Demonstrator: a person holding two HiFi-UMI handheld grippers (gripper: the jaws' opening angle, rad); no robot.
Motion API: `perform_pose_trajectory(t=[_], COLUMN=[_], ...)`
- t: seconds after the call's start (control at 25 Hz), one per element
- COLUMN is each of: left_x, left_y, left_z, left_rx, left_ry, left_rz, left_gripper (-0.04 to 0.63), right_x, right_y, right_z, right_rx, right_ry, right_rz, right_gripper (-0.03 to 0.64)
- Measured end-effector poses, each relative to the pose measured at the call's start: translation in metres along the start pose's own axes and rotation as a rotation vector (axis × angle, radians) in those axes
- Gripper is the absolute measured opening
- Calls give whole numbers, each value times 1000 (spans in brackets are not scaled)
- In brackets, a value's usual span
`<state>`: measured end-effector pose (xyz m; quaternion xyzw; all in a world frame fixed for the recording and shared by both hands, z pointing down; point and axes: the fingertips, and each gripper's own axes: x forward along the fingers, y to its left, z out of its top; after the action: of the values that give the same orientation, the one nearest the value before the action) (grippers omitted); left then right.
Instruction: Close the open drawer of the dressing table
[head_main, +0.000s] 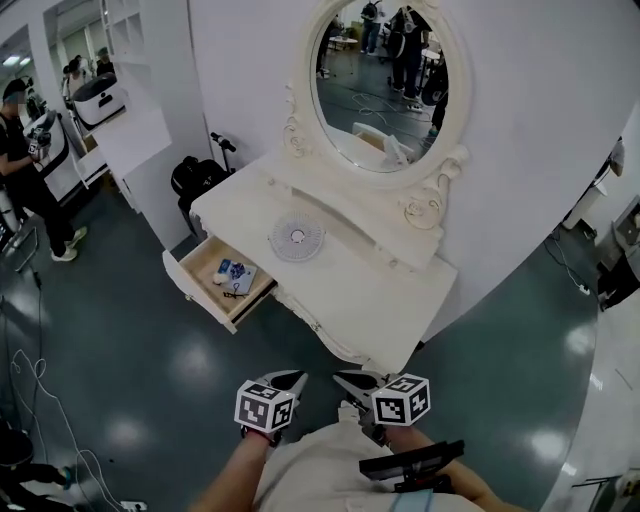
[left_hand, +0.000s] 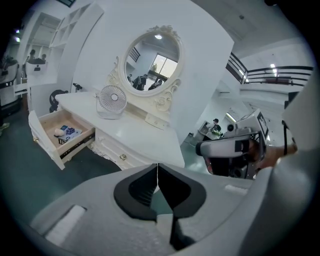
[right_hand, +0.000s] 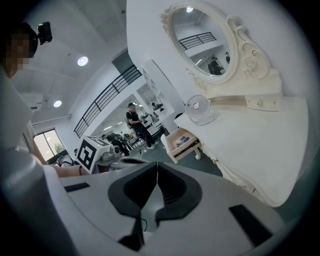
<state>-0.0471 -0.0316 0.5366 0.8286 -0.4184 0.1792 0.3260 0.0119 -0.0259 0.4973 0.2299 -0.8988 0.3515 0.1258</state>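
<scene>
Dressing table (head_main: 390, 300), one drawer open; both grippers well short of it.
Left of centre: drawer (head_main: 198, 292) pulled out of the white counter, small items inside. Lower centre: my left gripper (head_main: 297, 378), fingers clenched, empty. Centre: round fan (head_main: 297, 238) on the counter. My right gripper (head_main: 340, 379), fingers clenched, empty. Top: oval mirror (head_main: 380, 80).

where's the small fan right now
In the head view the fan stands mid-frame on the dressing table top, below the oval mirror and just up-right of the open drawer.
</scene>
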Motion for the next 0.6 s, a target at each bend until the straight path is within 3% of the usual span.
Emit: perform_pose_trajectory(t=[0.6], left_x=[-19], left_y=[-1], left_z=[2], left_rx=[-50], left_ry=[-25], left_rz=[-8], left_gripper=[14], right_x=[5], right_y=[12], right_z=[0], right_rx=[-24], right_ry=[44], right_rz=[12], right_gripper=[18])
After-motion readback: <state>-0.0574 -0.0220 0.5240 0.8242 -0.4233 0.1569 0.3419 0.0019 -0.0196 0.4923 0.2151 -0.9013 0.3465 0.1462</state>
